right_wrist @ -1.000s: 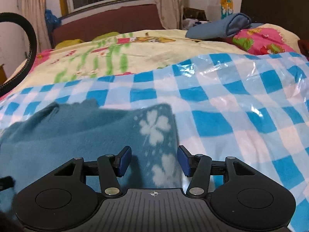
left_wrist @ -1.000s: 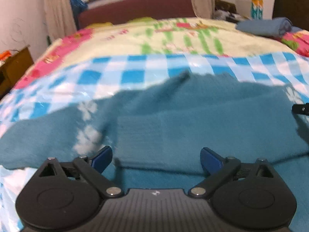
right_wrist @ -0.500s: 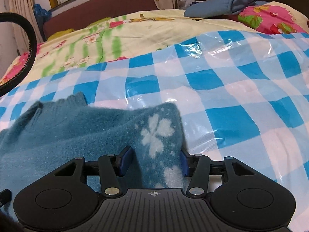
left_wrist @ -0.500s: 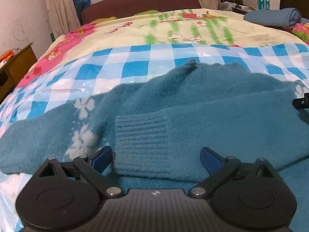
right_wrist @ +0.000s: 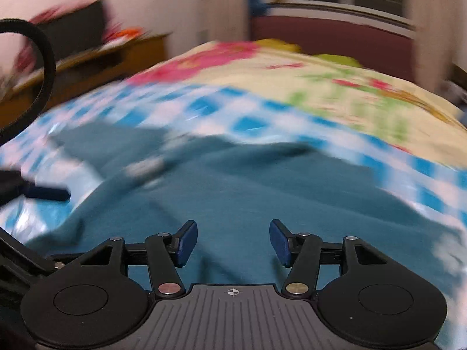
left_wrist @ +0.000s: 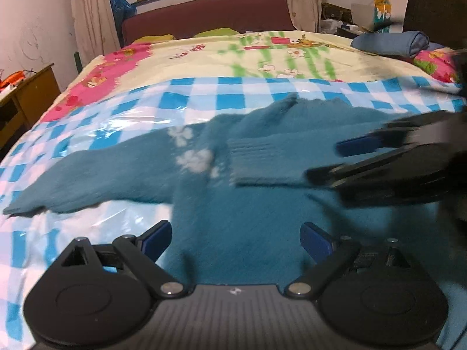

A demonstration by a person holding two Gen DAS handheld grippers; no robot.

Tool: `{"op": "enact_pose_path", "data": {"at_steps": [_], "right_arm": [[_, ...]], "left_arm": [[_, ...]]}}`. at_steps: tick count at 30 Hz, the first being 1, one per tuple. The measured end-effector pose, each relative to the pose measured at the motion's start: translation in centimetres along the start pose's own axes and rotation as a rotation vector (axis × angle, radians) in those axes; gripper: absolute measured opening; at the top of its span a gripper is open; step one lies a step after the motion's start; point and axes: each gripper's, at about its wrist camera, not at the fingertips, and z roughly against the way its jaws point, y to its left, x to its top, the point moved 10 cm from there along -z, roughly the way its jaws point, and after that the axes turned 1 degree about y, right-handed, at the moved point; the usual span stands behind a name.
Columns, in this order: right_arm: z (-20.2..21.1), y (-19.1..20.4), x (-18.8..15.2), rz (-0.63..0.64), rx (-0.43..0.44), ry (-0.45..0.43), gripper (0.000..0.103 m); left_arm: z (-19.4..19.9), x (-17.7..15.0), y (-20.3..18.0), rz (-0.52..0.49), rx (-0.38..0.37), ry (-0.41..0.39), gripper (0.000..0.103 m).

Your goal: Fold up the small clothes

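Teal sweater (left_wrist: 248, 204), one sleeve folded in

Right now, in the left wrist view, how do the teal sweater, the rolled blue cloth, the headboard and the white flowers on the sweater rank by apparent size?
1. teal sweater, nearest the camera, which inflates it
2. dark red headboard, far off, so really larger than it looks
3. rolled blue cloth
4. white flowers

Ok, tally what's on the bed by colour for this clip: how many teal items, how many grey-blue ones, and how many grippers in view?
Teal: 1, the sweater
Grey-blue: 1, the rolled cloth at the far corner
Grippers: 2, the left gripper and the right gripper, both open with nothing pinched
Total: 4
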Motion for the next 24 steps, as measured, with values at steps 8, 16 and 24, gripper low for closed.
{"op": "enact_pose_path", "data": {"at_steps": [8,16,24], "right_arm": [[-4.9,0.1,1.3,-0.064,-0.058,0.043,0.016],[-4.0,0.9,3.8,-0.134,-0.063,-0.017,0.010],[-4.6,4.1,3.7,-0.083,-0.018,-0.048,0.010]], "left_arm": [[-0.4,-1.5,1.1,0.041,-0.032,0.023,0.100],[-0.3,-1.7,1.2,0.074,-0.064,0.015,0.100],[-0.2,-2.0,0.9,0.071,-0.074,0.023,0.100]]}}
